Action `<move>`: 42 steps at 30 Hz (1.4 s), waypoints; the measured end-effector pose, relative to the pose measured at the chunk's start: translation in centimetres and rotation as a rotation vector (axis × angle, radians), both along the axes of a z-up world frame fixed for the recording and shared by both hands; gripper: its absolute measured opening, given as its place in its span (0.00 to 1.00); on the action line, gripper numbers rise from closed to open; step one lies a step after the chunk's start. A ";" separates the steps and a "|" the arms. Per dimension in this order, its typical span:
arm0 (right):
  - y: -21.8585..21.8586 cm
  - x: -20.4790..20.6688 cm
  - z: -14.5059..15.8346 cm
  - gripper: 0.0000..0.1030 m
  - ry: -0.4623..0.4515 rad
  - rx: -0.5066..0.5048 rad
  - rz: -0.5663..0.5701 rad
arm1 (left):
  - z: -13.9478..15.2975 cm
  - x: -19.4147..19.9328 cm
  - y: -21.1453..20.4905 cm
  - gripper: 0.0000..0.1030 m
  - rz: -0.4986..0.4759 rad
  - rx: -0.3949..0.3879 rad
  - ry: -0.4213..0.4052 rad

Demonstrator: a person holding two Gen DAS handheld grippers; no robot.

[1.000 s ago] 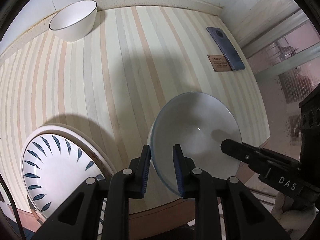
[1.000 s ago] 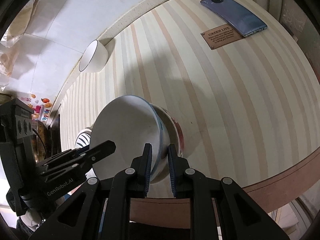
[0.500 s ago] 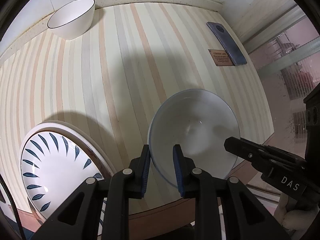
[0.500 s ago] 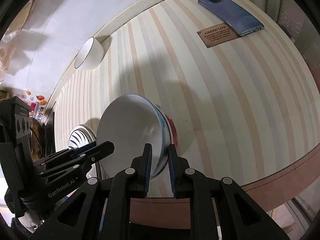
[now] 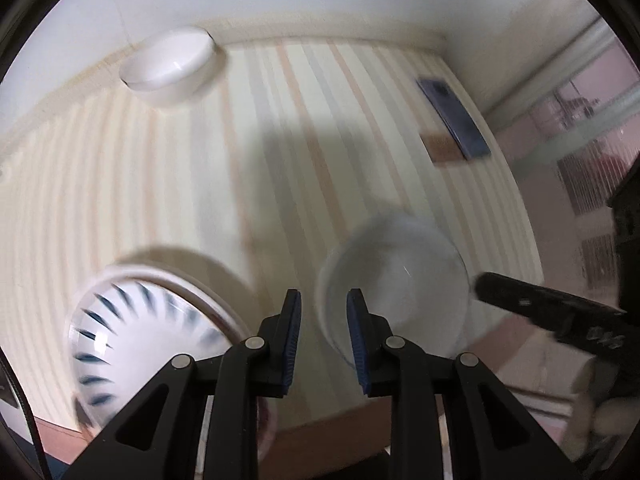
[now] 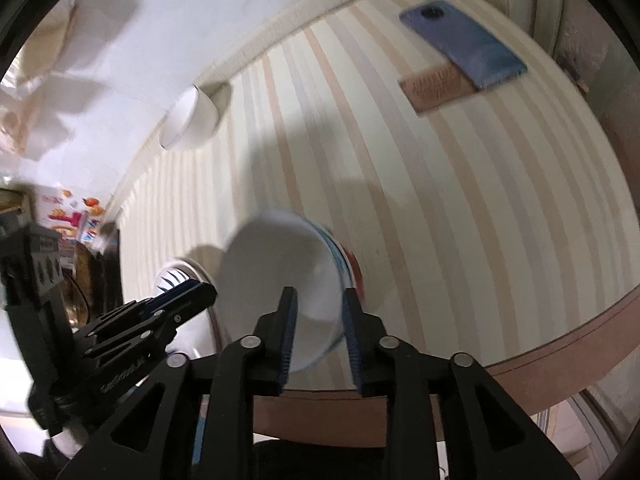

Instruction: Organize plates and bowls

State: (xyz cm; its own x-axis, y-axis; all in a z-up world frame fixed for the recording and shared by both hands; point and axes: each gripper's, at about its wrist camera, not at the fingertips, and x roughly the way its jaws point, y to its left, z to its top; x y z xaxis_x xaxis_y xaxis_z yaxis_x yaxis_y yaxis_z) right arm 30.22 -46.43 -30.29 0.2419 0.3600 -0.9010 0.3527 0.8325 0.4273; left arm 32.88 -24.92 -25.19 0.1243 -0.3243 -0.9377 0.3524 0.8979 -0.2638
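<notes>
In the right wrist view the right gripper (image 6: 317, 312) had its jaws spread apart on either side of the near rim of a white bowl (image 6: 280, 280), low in the centre of the frame; the blur made it impossible to tell whether either pad touched the rim. The bowl sat near the front edge of the striped bench (image 6: 460, 200). At lower left of the same view the left gripper (image 6: 188, 300) reached in beside it.

In the left wrist view that gripper's jaws also stood released, empty, with the bowl's rim just beyond them right of centre. A blue-leaf patterned plate (image 5: 136, 332) lay at lower left on the bench, and a second white bowl (image 5: 172, 66) stood at upper left against the wall. A phone (image 5: 454, 118) and a small brown plaque (image 5: 442, 146) lay at upper right.

The step in hand looked like a release or a re-grip of the near bowl. The next move probably called for a firm pinch on its rim and a level carry, likely to the far bowl for nesting.
</notes>
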 end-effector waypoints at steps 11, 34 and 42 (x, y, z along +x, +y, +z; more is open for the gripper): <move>2.5 13.6 2.5 0.52 -0.102 0.017 0.121 | 0.1 13.1 6.3 0.23 0.268 -0.009 -0.057; 10.0 33.1 -10.0 0.52 -0.006 0.114 0.201 | -11.0 27.0 11.4 0.23 0.449 -0.130 0.146; 9.7 33.7 -11.0 0.43 0.009 0.133 0.199 | -12.3 27.7 12.7 0.23 0.455 -0.155 0.165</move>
State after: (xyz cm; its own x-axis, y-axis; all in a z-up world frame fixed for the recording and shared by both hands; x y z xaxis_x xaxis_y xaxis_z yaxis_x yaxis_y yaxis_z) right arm 63.89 -36.75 -41.29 0.1460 0.5155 -0.8444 0.1913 0.8227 0.5353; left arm 60.57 -12.27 -37.44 0.1397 -0.4084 -0.9020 -0.1227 0.8968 -0.4250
